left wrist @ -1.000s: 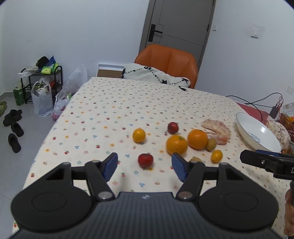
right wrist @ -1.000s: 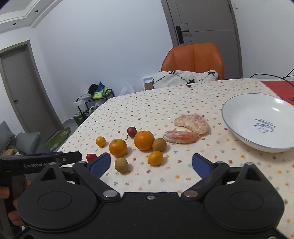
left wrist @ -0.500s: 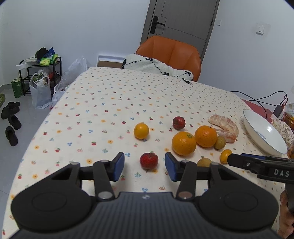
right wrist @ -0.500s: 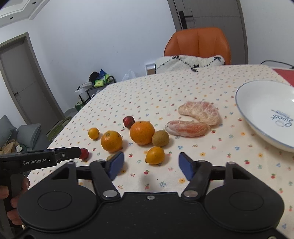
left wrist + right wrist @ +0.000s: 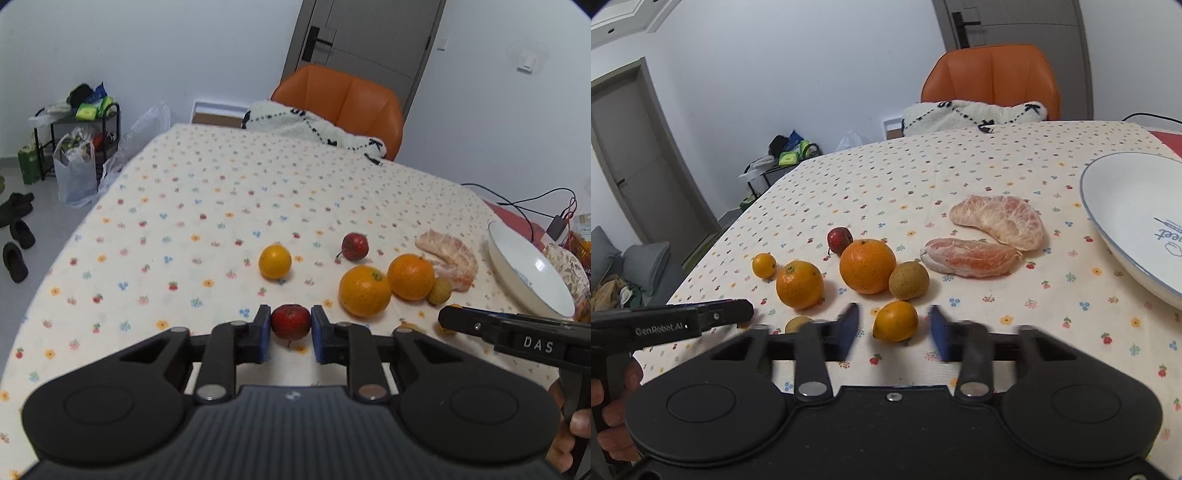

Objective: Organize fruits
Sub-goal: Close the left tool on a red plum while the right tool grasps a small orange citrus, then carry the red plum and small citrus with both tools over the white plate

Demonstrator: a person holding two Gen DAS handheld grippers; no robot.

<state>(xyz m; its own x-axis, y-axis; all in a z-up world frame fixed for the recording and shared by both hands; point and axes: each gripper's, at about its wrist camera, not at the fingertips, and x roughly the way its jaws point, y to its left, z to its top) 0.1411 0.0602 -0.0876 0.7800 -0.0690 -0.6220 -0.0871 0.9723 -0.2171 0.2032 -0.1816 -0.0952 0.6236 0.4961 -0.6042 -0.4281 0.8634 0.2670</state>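
Left hand-held gripper (image 5: 290, 328) clamps the red fruit (image 5: 290, 321) on the worktop (image 5: 207, 206). Right hand-held gripper (image 5: 894, 328), pads blurred, is closing around the small orange fruit (image 5: 895, 320), gaps visible either side.

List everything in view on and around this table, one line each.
large round oranges: two, orange, mid-table
small red fruits: two, red, one behind the oranges, one nearest the front
small yellow-orange fruits: two, one leftmost, one in front
round brown-green fruits: two, one beside an orange, one nearer
peeled pomelo segments: two, pink, right of the oranges
white ceramic bowl: one, blue-rimmed, far right
flower-print tablecloth: one, cream, covering the table
orange padded chair: one, behind the table
left hand-held gripper: black, blue pads, jaws closing, pressing a red fruit
right hand-held gripper: black, blue pads, jaws closing around a yellow-orange fruit, gaps remain
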